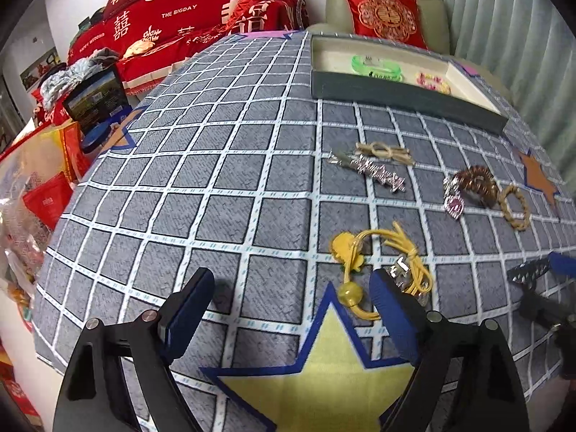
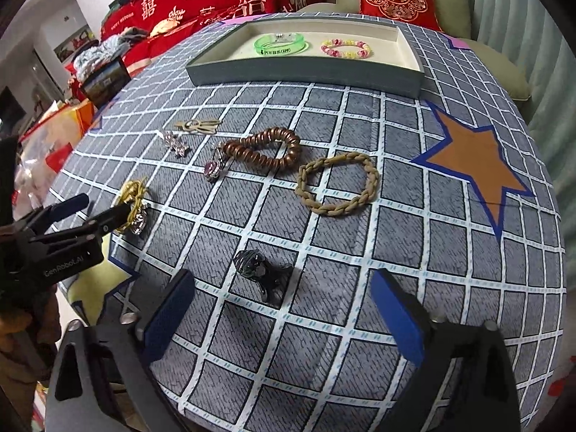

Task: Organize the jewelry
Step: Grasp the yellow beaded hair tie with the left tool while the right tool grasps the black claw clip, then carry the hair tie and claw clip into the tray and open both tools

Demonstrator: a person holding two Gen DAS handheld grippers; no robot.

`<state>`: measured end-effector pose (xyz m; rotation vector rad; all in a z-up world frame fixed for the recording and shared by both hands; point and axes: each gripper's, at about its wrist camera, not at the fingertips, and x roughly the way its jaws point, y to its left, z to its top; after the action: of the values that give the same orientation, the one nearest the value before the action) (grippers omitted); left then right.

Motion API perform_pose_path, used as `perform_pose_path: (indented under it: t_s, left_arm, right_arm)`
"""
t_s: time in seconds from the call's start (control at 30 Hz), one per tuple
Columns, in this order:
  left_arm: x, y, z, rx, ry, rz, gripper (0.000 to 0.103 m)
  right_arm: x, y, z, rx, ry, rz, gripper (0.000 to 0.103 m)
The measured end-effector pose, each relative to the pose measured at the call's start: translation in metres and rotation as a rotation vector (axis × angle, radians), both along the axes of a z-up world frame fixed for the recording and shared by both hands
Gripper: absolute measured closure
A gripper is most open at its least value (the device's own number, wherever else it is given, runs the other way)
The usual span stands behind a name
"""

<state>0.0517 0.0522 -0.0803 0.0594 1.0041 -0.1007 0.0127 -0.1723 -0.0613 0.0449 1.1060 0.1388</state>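
1. The checked tablecloth [image 2: 252,342] covers the whole work surface; the grey tray [image 2: 302,72] sits at its far edge, at 12 o'clock from both grippers, and already holds a green bangle [image 2: 280,44] and a pink-and-yellow bead bracelet [image 2: 345,48].
2. The left gripper [image 1: 291,297] is spread wide. Its right finger [image 1: 392,309] lies just beside, perhaps touching, the yellow cord hair tie [image 1: 381,262], so the piece sits at about 1 o'clock, outside the gap rather than inside it.
3. The right gripper [image 2: 284,306] is also spread wide, pinching nothing. The black hair clip [image 2: 259,270] lies at 11 to 12 o'clock, just ahead of the fingertips and nearer the left pad, its long axis running roughly from 10 to 4.
4. Judgement: each arm has its own nearest piece. The left would need to shift right to straddle the tie; the right needs only a short advance.
5. Farther out, well apart from either gripper, lie the brown bead bracelet [image 2: 266,149], the braided band [image 2: 338,183], a crystal hair clip [image 2: 176,144] and a pink pendant [image 2: 213,171].
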Motion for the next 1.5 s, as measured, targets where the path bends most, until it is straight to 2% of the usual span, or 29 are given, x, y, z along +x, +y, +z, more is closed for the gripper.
perform_pose_path:
  t_s: [0.13,0.23,0.3,0.37,0.43,0.47,0.53,0.6,0.67,0.87,0.97,1.5]
  left_arm:
    - [0.000,-0.002,0.001,-0.006,-0.002,-0.006,0.010]
    - [-0.003,-0.006,0.002,-0.013,-0.003,-0.021,0.019]
    - [-0.004,-0.009,0.003,-0.011,-0.002,-0.034,0.029]
    - [-0.007,-0.015,0.005,0.002,-0.009,-0.044,0.033]
    - [-0.008,-0.018,0.005,0.009,-0.016,-0.055,0.037]
    - [-0.008,-0.018,0.006,-0.005,-0.014,-0.065,0.044]
    - [-0.008,-0.019,0.006,-0.022,-0.012,-0.079,0.056]
    - [-0.009,-0.022,0.007,-0.020,-0.017,-0.099,0.073]
    - [-0.009,-0.023,0.007,-0.027,-0.018,-0.110,0.080]
    - [-0.008,-0.013,0.014,-0.141,-0.026,-0.091,0.080]
    - [-0.008,-0.009,0.023,-0.172,-0.042,-0.082,0.080]
    - [-0.001,-0.003,0.056,-0.236,-0.099,-0.080,0.080]
  right_arm:
    - [0.000,0.007,-0.001,-0.041,-0.019,0.014,0.016]
    - [-0.001,0.012,-0.001,-0.083,-0.031,0.029,0.024]
    - [-0.002,0.016,-0.002,-0.109,-0.036,0.039,0.027]
    - [-0.004,0.020,-0.002,-0.126,-0.044,0.054,0.030]
    - [-0.004,0.020,-0.001,-0.125,-0.047,0.057,0.038]
    - [-0.004,0.020,0.000,-0.124,-0.050,0.057,0.040]
    - [-0.003,0.020,0.001,-0.124,-0.054,0.050,0.054]
    - [-0.003,0.018,0.002,-0.124,-0.058,0.043,0.068]
    - [-0.002,0.016,0.002,-0.114,-0.058,0.037,0.068]
    - [0.000,0.002,0.005,-0.058,-0.052,0.002,0.071]
    - [0.001,-0.006,0.008,-0.028,-0.051,-0.020,0.071]
    - [0.014,-0.038,0.037,0.097,-0.082,-0.088,0.071]
